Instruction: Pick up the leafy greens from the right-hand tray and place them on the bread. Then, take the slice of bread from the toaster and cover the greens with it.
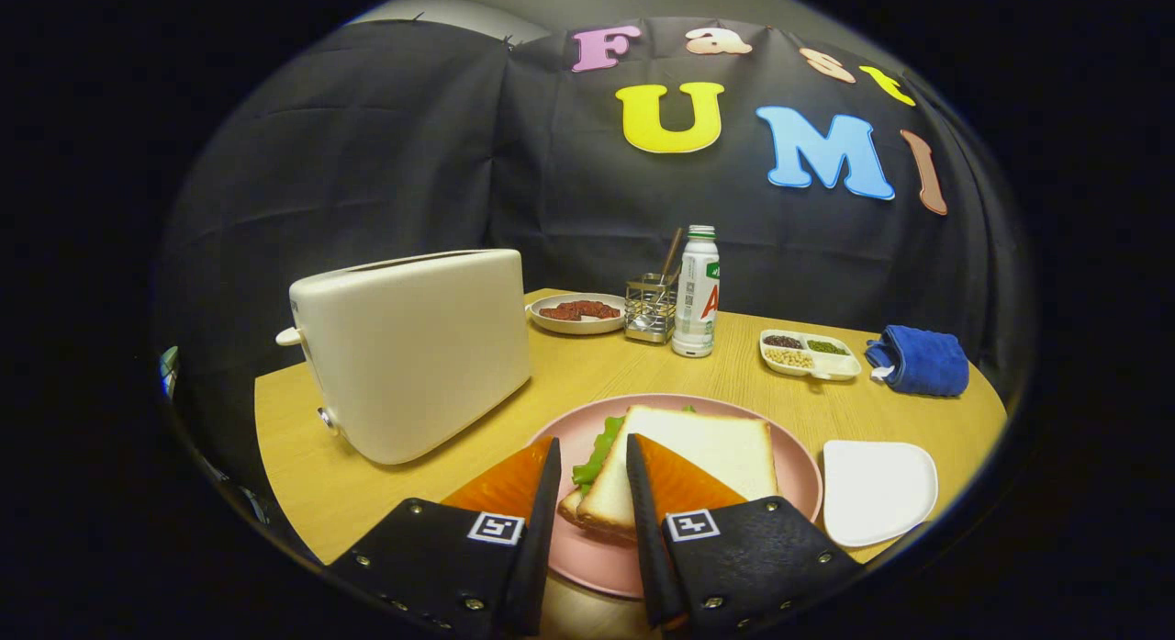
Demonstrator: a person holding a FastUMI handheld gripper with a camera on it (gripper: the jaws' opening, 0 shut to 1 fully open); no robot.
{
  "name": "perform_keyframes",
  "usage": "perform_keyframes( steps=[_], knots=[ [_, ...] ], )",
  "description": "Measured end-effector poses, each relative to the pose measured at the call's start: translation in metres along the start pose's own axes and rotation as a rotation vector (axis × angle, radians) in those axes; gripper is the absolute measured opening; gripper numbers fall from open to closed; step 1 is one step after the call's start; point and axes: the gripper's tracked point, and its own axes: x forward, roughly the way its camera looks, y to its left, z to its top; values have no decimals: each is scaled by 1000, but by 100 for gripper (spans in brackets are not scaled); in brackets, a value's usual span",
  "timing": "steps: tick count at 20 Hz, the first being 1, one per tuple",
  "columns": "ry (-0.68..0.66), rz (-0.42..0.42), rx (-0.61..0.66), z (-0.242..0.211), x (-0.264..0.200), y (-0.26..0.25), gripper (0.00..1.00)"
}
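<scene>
A pink plate (800, 470) lies on the wooden table just ahead of my fingers. On it a white bread slice (707, 452) lies flat over leafy greens (598, 449), which poke out at its left edge, with a lower slice (573, 508) under them. My gripper (592, 440) is open above the near left corner of this stack, with the corner showing in the gap between the fingers and neither finger pressing on it. The cream toaster (408, 346) stands to the left; its slots are hidden from this height.
A white tray (877, 488) with nothing on it sits right of the plate. Farther back stand a dish of red food (576, 311), a wire caddy (650, 308), a bottle (698, 291), a divided dish of beans (810, 353) and a folded blue cloth (920, 360).
</scene>
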Motion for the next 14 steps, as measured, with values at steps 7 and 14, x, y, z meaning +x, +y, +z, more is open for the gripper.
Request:
perform_keyframes(
  steps=[7, 14],
  knots=[
    [-52, 9, -15, 14, -4, 1, 83],
    [-139, 27, 14, 45, -20, -20, 99]
  ],
)
